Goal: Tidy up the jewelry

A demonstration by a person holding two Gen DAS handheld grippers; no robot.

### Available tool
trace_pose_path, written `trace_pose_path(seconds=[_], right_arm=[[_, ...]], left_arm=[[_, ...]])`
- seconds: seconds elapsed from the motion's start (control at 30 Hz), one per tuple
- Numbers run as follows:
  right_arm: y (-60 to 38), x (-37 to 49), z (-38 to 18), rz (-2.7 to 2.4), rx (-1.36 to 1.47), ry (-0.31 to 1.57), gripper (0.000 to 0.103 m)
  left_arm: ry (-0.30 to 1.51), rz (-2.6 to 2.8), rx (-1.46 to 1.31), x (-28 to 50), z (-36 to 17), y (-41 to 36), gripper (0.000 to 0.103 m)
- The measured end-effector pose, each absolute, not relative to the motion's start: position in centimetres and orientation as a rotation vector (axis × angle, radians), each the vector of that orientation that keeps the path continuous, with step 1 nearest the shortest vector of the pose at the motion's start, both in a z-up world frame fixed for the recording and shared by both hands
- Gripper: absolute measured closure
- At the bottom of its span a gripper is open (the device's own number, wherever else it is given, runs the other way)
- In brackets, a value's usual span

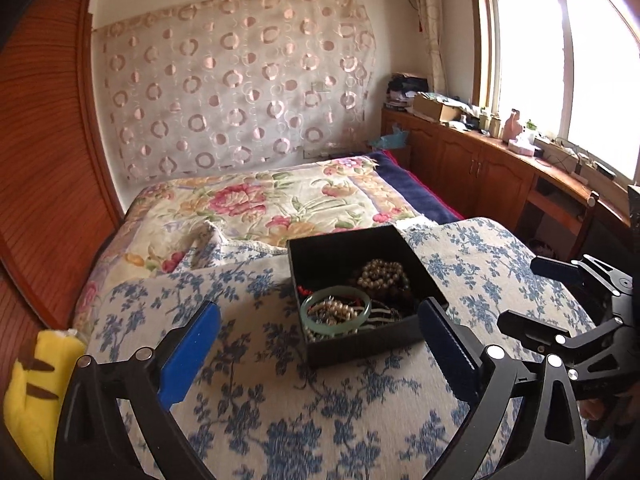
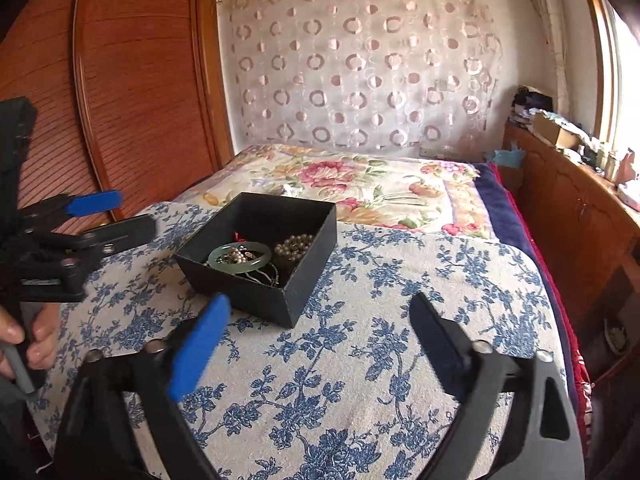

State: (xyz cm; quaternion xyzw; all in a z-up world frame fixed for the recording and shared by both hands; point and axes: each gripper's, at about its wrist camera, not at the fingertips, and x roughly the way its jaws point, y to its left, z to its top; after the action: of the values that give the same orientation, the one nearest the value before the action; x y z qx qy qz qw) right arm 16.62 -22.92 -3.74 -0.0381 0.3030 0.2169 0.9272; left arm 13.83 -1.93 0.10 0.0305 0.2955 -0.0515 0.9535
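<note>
Two hand-held grippers above a cushion covered in blue floral cloth (image 1: 320,400), which lies on a bed with a flowered quilt (image 1: 248,204). The left gripper (image 1: 320,344) points forward and downward toward the cloth; its blue-padded fingers (image 1: 192,356) stand wide apart with nothing between them. In the right wrist view the left gripper (image 2: 112,216) enters from the left edge, tilted so that one finger lies above the other, and the hand (image 2: 28,340) holding its grey handle shows below it, fingers curled.

The right gripper (image 2: 320,344) likewise points down at the cloth, fingers (image 2: 200,352) spread wide and empty. In the left wrist view it (image 1: 532,296) appears at the right edge, rolled onto its side, just beside the box.

The task's object, an open black box (image 1: 360,348), sits on the floral cloth ahead of both grippers, nearer the left one, whose right finger overlaps the box's near corner in the left wrist view. Inside lie a pale green bangle (image 1: 336,312), a coil of pearl beads (image 1: 384,274), a strand of red beads (image 1: 306,290) and further tangled strands. A yellow plush toy (image 1: 36,392) rests at the bed's left edge.
</note>
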Motion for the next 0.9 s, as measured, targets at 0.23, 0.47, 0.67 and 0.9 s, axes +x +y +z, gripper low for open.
trace_pose_path(seconds=[0.23, 0.47, 0.67, 0.9], right_arm=[[-22.8, 15.4, -4.5, 0.413, -0.058, 0.626, 0.003], [-22.1, 12.7, -3.9, 0.400, -0.033, 0.582, 0.003], [-21.6, 11.0, -2.8, 0.387, -0.048, 0.550, 0.003], [-21.5, 8.6, -0.6, 0.394, -0.046, 0.484, 0.003]], left_arm=[[0.610, -0.075, 0.024, 10.8, -0.4, -0.9, 0.008], [0.625, -0.043, 0.023, 7.7, -1.3, -0.4, 0.008], [0.617, -0.031, 0.018, 5.7, -1.2, 0.1, 0.008], [0.575, -0.008, -0.001, 4.0, 0.3, 0.6, 0.008]])
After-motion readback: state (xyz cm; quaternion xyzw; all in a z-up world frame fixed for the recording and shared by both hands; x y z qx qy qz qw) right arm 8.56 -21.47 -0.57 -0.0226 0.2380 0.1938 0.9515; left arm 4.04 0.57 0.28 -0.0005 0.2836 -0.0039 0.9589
